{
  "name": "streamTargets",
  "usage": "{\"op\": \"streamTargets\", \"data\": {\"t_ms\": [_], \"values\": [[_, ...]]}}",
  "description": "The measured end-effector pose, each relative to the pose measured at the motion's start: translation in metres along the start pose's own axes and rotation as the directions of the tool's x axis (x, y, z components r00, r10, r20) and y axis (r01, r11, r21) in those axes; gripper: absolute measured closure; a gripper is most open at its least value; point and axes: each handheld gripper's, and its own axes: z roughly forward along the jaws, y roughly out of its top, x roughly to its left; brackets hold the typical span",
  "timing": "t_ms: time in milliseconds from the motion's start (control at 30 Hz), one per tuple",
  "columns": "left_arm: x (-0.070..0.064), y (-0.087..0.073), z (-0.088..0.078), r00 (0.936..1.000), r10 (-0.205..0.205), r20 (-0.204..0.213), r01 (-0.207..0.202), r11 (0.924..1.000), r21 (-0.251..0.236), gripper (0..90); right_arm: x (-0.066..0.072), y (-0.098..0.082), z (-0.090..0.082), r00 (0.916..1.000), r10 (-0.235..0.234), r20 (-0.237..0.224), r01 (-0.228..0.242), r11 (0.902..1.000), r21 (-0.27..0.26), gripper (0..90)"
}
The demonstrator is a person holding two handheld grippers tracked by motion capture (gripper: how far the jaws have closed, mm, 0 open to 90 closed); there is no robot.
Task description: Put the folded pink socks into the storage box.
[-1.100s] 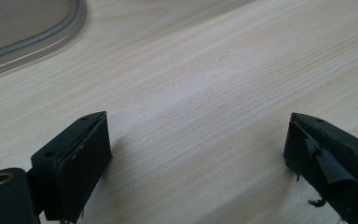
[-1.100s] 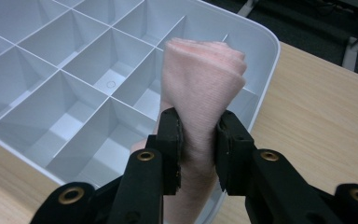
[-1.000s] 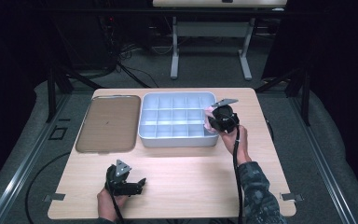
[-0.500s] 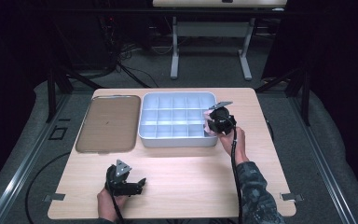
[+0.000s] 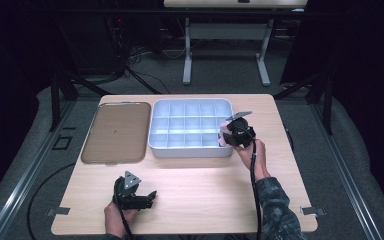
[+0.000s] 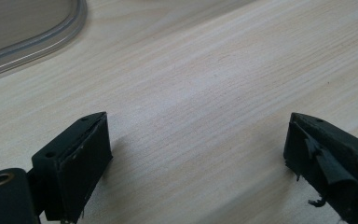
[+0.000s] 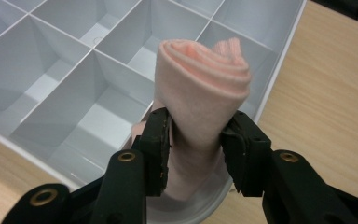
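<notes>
A rolled pale pink cloth [image 7: 205,88] stands upright between the jaws of my right gripper [image 7: 196,126], whose pads still touch both of its sides. These jaws have just been opening a little, with the roll between them. The roll [image 5: 223,136] hangs over the near right corner compartment of a white divided tray [image 5: 190,151]. My right gripper [image 5: 228,134] is at that tray's right end. My left gripper [image 5: 150,196] rests on the table at the near left. In the left gripper view it [image 6: 196,154] is open, with bare wood between its jaws.
A flat brown tray [image 5: 116,131] lies left of the white tray, and its rounded rim [image 6: 28,42] shows in the left gripper view. The white tray's compartments [image 7: 93,51] hold nothing. Bare wooden table top [image 5: 205,185] stretches along the near side.
The right gripper with the pink roll has shifted slightly toward the near corner of the white tray. The left gripper has stayed in place.
</notes>
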Motion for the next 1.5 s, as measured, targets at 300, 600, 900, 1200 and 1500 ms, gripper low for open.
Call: {"op": "streamTargets", "data": {"t_ms": [300,600,900,1200,1500], "values": [[0.0,0.0,0.0,1.0,0.0,0.0,0.0,1.0,0.0,7.1,0.0,-0.002,-0.015,0.9982,0.048,-0.037,-0.049,0.9982,-0.033,55.2],[0.0,0.0,0.0,1.0,0.0,0.001,0.0,1.0,0.0,7.2,0.002,-0.002,-0.018,0.9984,0.044,-0.036,-0.046,0.9984,-0.033,59.6],[0.0,0.0,0.0,1.0,0.001,0.001,-0.001,1.0,0.0,7.2,0.0,-0.002,-0.008,0.9979,0.051,-0.039,-0.052,0.9985,-0.016,72.7],[0.0,0.0,0.0,1.0,0.0,0.001,0.0,1.0,0.0,7.3,-0.005,-0.005,-0.02,0.9946,0.085,-0.059,-0.088,0.9953,-0.041,57.2],[0.0,0.0,0.0,1.0,0.001,0.001,-0.001,1.0,0.0,7.3,-0.01,-0.02,-0.055,0.9912,0.088,-0.099,-0.097,0.9918,-0.083,28.3]]}}
